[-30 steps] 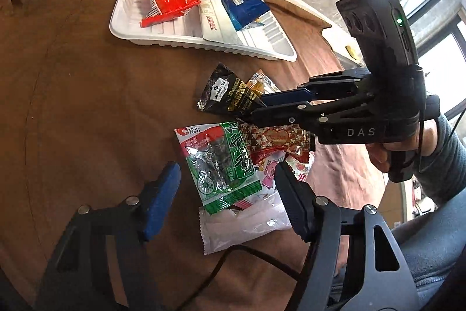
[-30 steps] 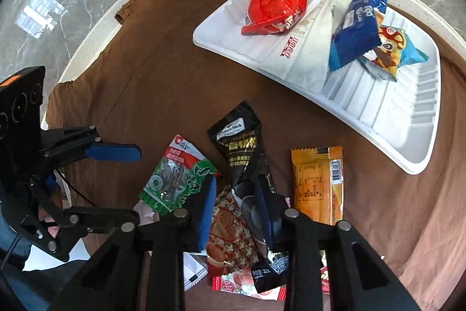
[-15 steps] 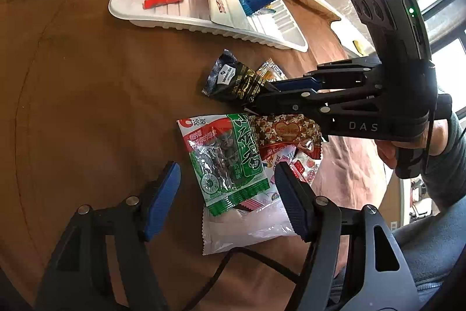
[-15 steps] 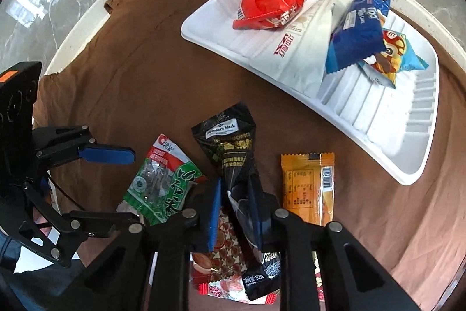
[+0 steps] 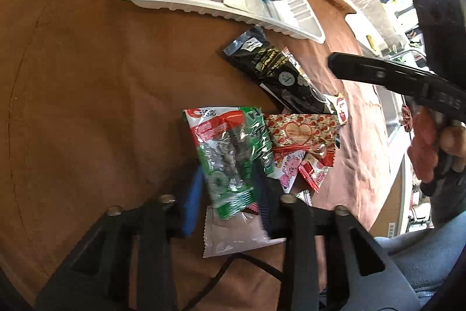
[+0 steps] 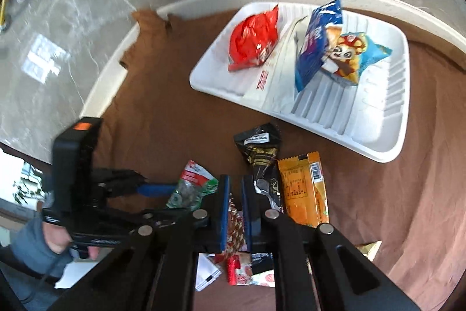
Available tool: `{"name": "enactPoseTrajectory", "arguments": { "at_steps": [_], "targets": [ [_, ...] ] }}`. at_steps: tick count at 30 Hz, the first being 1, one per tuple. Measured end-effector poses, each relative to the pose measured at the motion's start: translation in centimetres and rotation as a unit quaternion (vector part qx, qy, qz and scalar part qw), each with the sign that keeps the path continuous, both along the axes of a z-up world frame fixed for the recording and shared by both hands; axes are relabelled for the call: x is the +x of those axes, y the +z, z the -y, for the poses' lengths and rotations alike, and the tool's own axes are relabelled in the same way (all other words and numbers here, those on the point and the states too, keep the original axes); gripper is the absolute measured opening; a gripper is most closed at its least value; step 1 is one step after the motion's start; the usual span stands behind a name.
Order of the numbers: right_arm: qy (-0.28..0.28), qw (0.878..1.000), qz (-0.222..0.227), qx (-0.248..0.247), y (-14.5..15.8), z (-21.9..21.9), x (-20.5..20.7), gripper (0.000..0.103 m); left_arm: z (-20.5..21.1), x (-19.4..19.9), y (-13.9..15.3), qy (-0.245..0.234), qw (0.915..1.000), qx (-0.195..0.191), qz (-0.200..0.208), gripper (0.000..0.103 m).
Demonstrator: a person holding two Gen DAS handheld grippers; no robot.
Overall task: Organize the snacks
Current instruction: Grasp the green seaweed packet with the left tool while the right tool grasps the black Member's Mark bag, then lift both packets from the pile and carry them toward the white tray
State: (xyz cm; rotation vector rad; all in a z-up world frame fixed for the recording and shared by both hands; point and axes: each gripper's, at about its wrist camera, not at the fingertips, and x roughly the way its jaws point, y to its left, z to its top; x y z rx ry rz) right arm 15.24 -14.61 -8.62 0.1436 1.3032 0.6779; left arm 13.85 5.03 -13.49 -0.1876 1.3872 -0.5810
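Note:
My left gripper (image 5: 228,196) straddles the near end of the green and red snack packet (image 5: 230,150), its blue pads close to the packet's two sides; it also shows in the right wrist view (image 6: 189,191). My right gripper (image 6: 234,212) is raised above the pile with its pads nearly together and nothing between them. The black snack packet (image 5: 276,75) lies on the brown cloth beside an orange packet (image 6: 305,191). The white tray (image 6: 375,118) holds a red bag (image 6: 253,40), a white packet, a blue packet (image 6: 314,45) and a cartoon packet.
A heart-patterned red packet (image 5: 300,131), a pink cartoon packet and a clear white packet (image 5: 233,235) lie in the pile. The round table's cream rim (image 6: 110,72) curves behind the tray. A person's leg is at the lower right.
My right gripper has let go of the black packet and pulled back and up. My left gripper has moved forward onto the green packet and its pads have narrowed around it.

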Motion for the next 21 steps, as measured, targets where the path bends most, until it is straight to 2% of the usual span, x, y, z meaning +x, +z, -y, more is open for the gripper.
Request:
{"name": "enactPoseTrajectory", "arguments": {
  "at_steps": [4,8,10,15,18,21],
  "targets": [
    [-0.005,1.0,0.0,-0.003,-0.2,0.7,-0.2,0.01,0.2,0.4,-0.2,0.003,0.9999,0.01,-0.005,0.02],
    [0.014,0.999,0.007,-0.039,-0.7,0.2,0.0,0.012,0.3,0.5,-0.2,0.002,0.9999,0.014,-0.007,0.02],
    [0.027,0.997,0.019,-0.063,-1.1,-0.4,0.2,0.012,0.4,0.5,-0.2,0.001,0.9999,0.014,-0.009,0.016],
    [0.052,0.995,0.008,-0.082,-2.4,-2.2,1.1,0.013,0.7,0.3,-0.4,-0.003,0.9999,0.012,-0.005,0.011],
    [0.069,0.993,-0.004,-0.1,-3.5,-3.4,1.3,0.026,0.6,0.1,-0.4,-0.005,0.9999,0.011,-0.004,0.008],
    [0.081,0.99,-0.011,-0.115,-4.3,-4.3,1.4,0.027,0.6,0.1,-0.5,-0.007,0.9999,0.009,-0.003,0.007]
  ]
}}
